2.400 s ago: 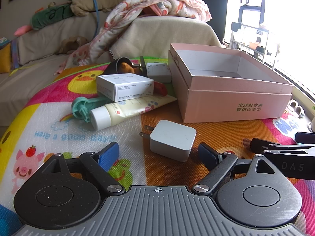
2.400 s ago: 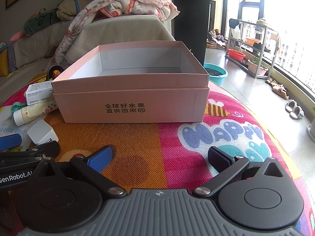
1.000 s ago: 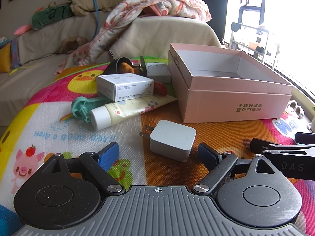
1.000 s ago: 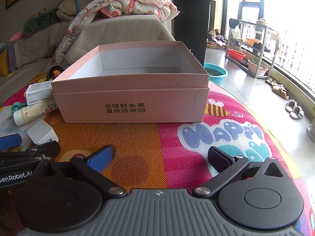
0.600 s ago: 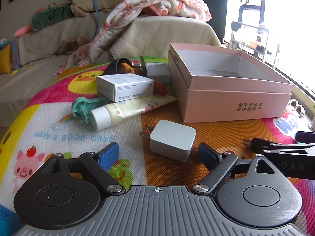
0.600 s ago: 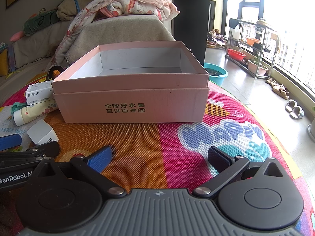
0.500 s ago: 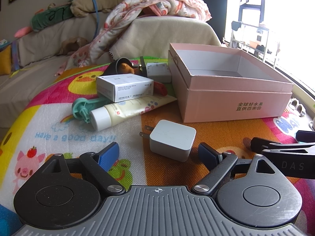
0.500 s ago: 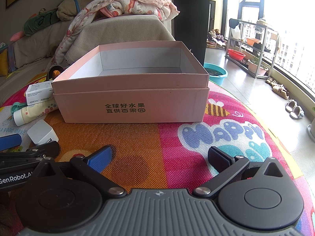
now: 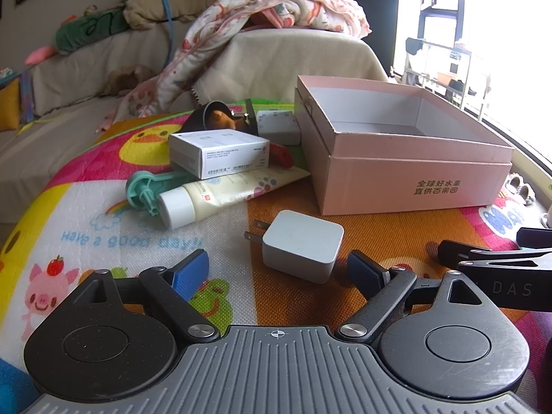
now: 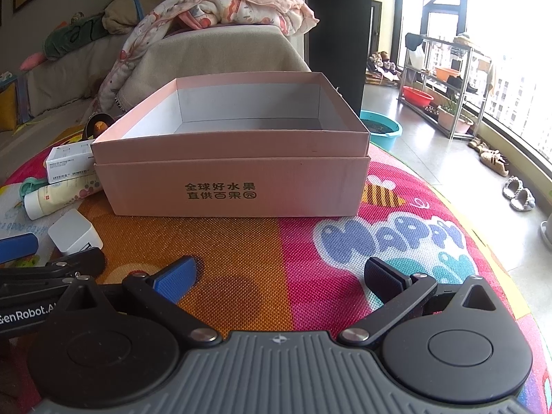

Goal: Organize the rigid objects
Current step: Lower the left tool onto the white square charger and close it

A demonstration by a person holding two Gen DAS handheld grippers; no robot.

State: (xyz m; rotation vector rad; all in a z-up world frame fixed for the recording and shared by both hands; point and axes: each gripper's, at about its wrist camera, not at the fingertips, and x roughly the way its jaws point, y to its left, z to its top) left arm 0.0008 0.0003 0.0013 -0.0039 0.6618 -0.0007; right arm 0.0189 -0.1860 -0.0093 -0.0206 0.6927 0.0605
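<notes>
The left gripper [image 9: 277, 269] has its fingers spread apart, with the white charger [image 9: 303, 250] lying on the play mat [image 9: 86, 220] just ahead between them. The right gripper [image 10: 279, 274] is likewise spread over bare mat, facing the open pink box [image 10: 238, 176], whose near wall stands clear. Tube [image 9: 227, 191] and white carton [image 9: 219, 151] crowd the box's left edge.

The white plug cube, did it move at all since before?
No. The white plug cube lies at the same spot on the mat, just as far from the pink box, between the open left gripper fingers.
</notes>
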